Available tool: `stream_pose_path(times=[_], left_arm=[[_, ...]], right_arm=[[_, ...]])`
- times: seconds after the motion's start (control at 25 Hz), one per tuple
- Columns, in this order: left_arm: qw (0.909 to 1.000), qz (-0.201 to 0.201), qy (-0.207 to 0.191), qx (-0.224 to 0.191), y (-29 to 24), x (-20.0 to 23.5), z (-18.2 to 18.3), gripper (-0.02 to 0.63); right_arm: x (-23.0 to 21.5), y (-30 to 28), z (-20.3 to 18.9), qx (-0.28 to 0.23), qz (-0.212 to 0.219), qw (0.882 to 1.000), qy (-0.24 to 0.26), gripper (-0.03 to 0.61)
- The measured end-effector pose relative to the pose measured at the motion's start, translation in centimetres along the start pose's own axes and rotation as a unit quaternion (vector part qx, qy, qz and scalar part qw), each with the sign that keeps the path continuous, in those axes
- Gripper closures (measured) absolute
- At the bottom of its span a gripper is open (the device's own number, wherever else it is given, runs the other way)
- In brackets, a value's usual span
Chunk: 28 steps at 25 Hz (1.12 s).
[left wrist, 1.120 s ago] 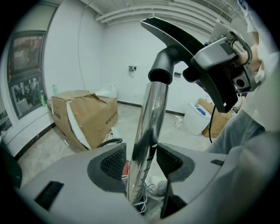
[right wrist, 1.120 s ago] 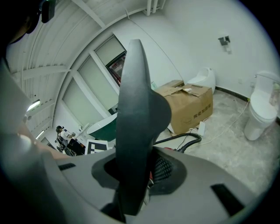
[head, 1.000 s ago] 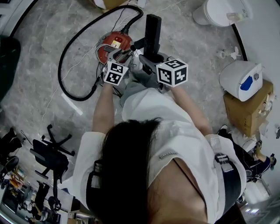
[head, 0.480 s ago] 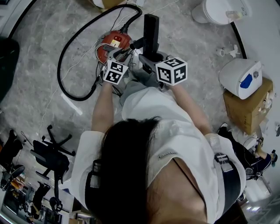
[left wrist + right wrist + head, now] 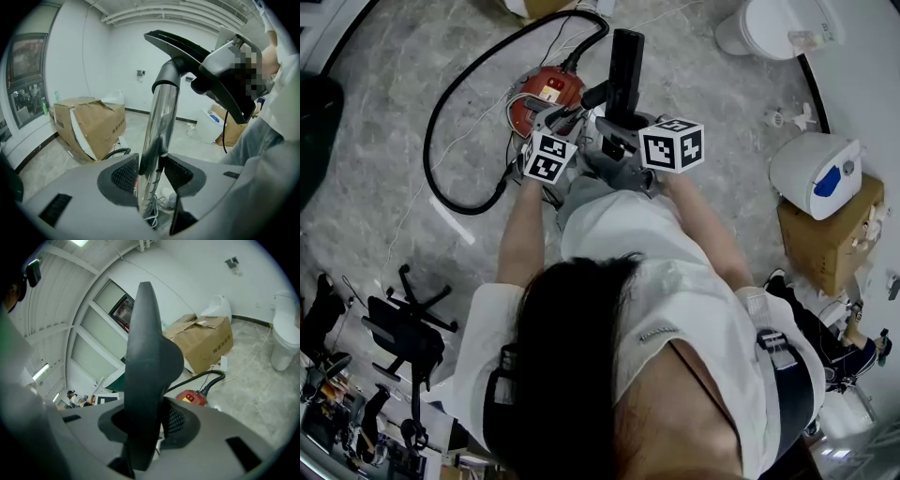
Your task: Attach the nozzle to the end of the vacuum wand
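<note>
The chrome vacuum wand (image 5: 159, 122) rises between the pads of my left gripper (image 5: 152, 171). Those jaws have just been closing and now press on the wand from both sides. The black nozzle (image 5: 183, 44) sits at the wand's top end, its neck around the tube. My right gripper (image 5: 147, 420) is shut on the nozzle (image 5: 145, 357), which fills its view. In the head view both grippers (image 5: 564, 120) (image 5: 614, 133) are close together in front of the person, with the nozzle (image 5: 625, 66) sticking out beyond them.
The red vacuum canister (image 5: 546, 94) lies on the floor just past the grippers, and its black hose (image 5: 431, 141) loops to the left. A torn cardboard box (image 5: 89, 124) stands beyond. A white appliance (image 5: 820, 173) on a box sits to the right, and a chair base (image 5: 412, 328) lower left.
The right gripper's marker cube has rolled a little and the nozzle has shifted slightly with it. The left gripper stays where it was.
</note>
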State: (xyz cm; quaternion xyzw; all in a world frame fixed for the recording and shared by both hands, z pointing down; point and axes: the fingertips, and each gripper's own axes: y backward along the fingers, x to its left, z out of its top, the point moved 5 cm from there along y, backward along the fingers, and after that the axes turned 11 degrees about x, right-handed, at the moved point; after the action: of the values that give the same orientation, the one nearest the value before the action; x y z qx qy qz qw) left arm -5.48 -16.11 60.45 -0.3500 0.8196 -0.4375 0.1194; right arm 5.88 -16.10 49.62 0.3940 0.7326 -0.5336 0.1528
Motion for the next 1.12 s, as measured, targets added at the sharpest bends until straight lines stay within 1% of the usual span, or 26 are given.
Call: stream_pose_path(times=[0.12,0.24,0.4,0.52,0.76,0.88,1.0,1.12], left_arm=[[0.9999,0.005,-0.013,0.006,-0.2,-0.1,0.1,0.443],[0.9995,0.009,-0.029,0.012,-0.1,-0.2,0.1,0.449],[0.9997,0.006,-0.023,0.009,0.1,0.1,-0.2,0.449],[0.9996,0.006,-0.026,0.013,0.1,0.2,-0.1,0.449],[0.9994,0.006,-0.029,0.015,0.3,0.1,0.1,0.453],[0.9992,0.008,-0.033,0.019,0.2,0.1,0.3,0.453],[0.9991,0.005,-0.035,0.023,0.3,0.2,0.1,0.453],[0.9992,0.004,-0.032,0.023,0.3,0.2,0.0,0.453]], right_arm=[[-0.7,0.0,0.0,0.021,0.015,1.0,-0.01,0.453],[-0.9,-0.1,0.1,0.037,0.019,0.999,-0.003,0.453],[-1.2,-0.3,0.6,0.055,0.049,0.997,-0.012,0.453],[-1.5,-0.4,1.0,0.067,0.069,0.995,-0.024,0.453],[-1.5,-0.2,1.5,0.091,0.098,0.991,-0.017,0.453],[-1.3,-0.2,1.8,0.108,0.106,0.988,-0.005,0.454],[-1.1,-0.3,1.9,0.12,0.113,0.986,-0.005,0.454],[-0.8,-0.4,1.9,0.126,0.101,0.987,0.012,0.454]])
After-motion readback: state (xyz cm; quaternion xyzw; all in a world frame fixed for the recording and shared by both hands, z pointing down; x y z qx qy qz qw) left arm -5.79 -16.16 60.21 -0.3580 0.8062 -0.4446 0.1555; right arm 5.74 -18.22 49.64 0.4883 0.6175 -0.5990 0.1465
